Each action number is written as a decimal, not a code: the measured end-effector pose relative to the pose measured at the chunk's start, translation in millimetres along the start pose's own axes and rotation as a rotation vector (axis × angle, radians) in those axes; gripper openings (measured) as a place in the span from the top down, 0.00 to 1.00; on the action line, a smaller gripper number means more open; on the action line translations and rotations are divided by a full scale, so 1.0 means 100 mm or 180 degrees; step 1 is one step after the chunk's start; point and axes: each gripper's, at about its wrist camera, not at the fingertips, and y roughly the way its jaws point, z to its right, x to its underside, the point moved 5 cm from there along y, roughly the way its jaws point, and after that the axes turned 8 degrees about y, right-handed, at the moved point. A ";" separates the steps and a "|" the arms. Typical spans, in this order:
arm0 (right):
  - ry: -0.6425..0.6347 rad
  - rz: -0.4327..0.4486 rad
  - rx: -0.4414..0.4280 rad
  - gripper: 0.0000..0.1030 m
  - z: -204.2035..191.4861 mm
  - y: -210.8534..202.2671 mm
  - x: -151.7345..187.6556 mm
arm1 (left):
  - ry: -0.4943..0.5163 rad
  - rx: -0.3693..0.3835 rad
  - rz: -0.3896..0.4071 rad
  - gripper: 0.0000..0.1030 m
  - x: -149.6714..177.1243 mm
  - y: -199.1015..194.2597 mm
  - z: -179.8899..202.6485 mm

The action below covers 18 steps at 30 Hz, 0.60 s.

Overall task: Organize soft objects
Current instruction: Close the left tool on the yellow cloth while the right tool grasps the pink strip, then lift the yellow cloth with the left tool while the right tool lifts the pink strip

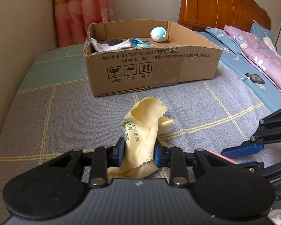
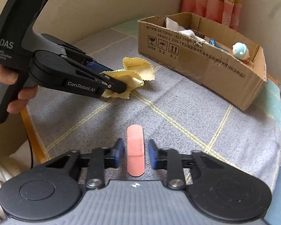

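Yellow cloth [image 1: 144, 131] clamped in left gripper [image 1: 139, 152] on bed [image 1: 65, 112]. Right gripper [image 2: 135, 152] jaws apart around pink strip [image 2: 135, 150]; pinch flat, then carry both to cardboard box [image 1: 159, 71].

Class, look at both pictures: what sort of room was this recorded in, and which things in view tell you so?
Most likely a bedroom: a wooden headboard, a floral quilt lying on a bed with a checked bedsheet, and a curtain against the wall.

Bare bedspread [image 1: 69, 112] before the cardboard box [image 1: 151, 69]; box top open.
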 end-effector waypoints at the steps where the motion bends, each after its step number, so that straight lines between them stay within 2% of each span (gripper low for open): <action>1: -0.0015 0.0005 -0.0001 0.77 -0.01 0.00 0.00 | 0.0003 -0.0001 0.0000 0.72 0.00 0.00 0.00; 10: -0.0176 0.0055 0.0126 0.78 -0.08 -0.03 0.02 | 0.0026 -0.0025 0.0016 0.72 -0.02 -0.03 0.01; 18: -0.0154 0.0107 0.0170 0.78 -0.04 -0.12 0.02 | 0.0073 -0.0035 0.0091 0.73 -0.09 -0.12 0.03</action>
